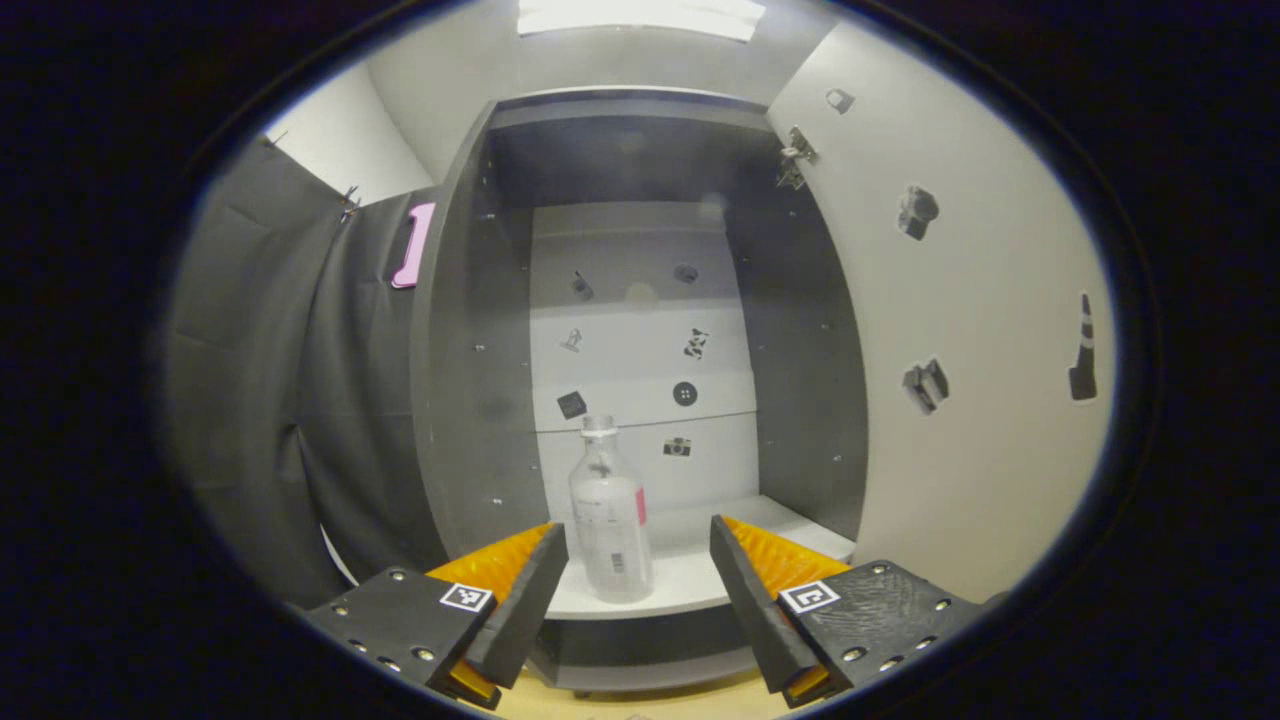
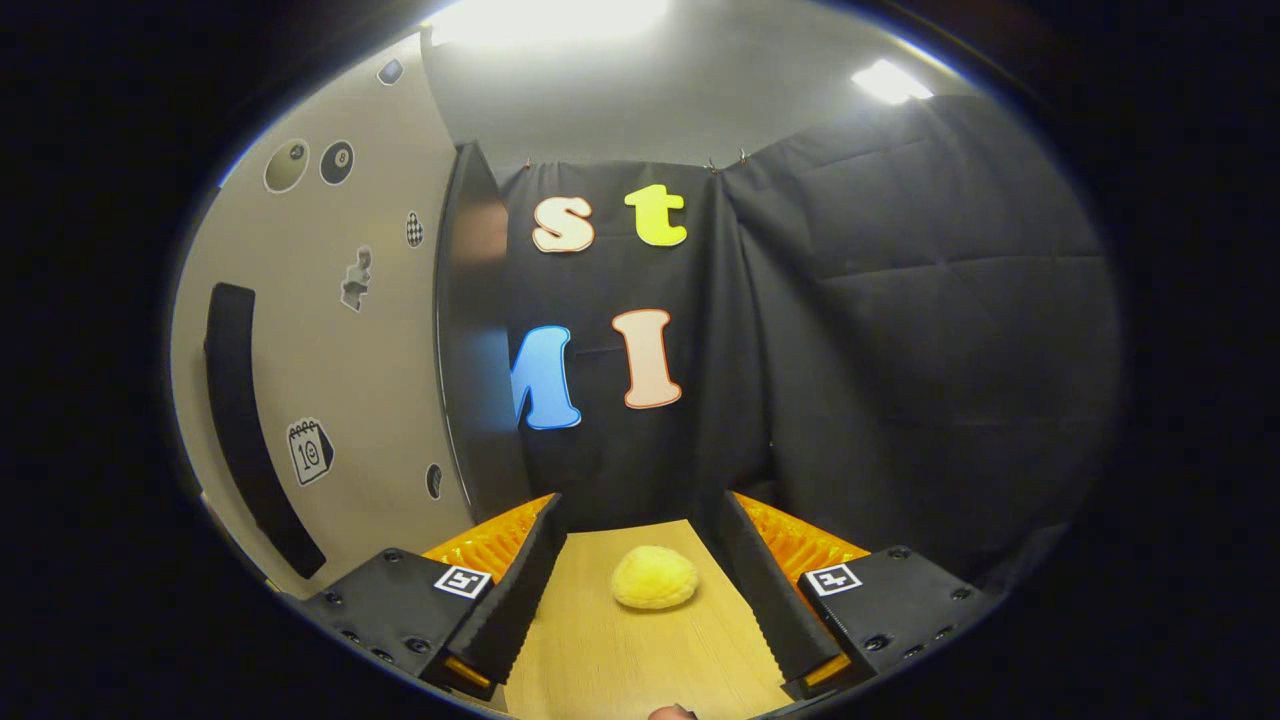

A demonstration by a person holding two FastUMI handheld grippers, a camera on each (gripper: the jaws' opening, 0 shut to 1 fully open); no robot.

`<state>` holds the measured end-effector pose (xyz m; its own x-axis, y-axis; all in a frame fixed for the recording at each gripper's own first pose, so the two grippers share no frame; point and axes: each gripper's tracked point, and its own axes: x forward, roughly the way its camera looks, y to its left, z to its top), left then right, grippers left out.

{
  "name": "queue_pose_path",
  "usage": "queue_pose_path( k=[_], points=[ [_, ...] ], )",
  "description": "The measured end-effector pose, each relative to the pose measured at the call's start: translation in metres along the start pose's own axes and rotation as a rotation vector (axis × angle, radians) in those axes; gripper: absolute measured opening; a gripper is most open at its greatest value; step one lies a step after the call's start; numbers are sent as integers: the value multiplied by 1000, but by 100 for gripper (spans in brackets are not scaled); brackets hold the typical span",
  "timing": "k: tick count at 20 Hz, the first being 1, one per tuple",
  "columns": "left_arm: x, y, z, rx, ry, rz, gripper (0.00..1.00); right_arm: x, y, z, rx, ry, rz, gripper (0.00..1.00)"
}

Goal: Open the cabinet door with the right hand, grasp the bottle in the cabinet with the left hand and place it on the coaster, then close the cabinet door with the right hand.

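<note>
A clear plastic bottle (image 1: 610,515) with a pale cap stands upright near the front of the cabinet's white bottom shelf (image 1: 690,575). The cabinet (image 1: 470,380) is open, and its door (image 1: 970,320) is swung out to the right in the left gripper view. My left gripper (image 1: 632,545) is open just in front of the shelf, with the bottle between its spread fingers but untouched. In the right gripper view the outer face of the door (image 2: 330,340) with its long dark handle (image 2: 245,420) stands at the left. My right gripper (image 2: 638,540) is open above the wooden table with nothing held.
A yellow fuzzy round pad (image 2: 655,578) lies on the wooden table (image 2: 620,650) just ahead of the right gripper. Black cloth walls (image 2: 900,330) close the booth behind it and hang left of the cabinet (image 1: 300,380). Small stickers dot the cabinet's back panel and door.
</note>
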<state>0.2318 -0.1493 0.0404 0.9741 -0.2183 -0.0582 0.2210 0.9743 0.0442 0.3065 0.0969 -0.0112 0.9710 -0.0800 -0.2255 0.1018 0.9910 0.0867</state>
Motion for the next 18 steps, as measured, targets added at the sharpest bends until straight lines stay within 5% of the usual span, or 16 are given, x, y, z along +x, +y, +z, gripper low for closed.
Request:
queue_pose_path(
  k=[18],
  points=[
    [104, 18, -36, -27, 50, -39, 84, 12, -1, -27, 16, 60, -132, 98]
  ],
)
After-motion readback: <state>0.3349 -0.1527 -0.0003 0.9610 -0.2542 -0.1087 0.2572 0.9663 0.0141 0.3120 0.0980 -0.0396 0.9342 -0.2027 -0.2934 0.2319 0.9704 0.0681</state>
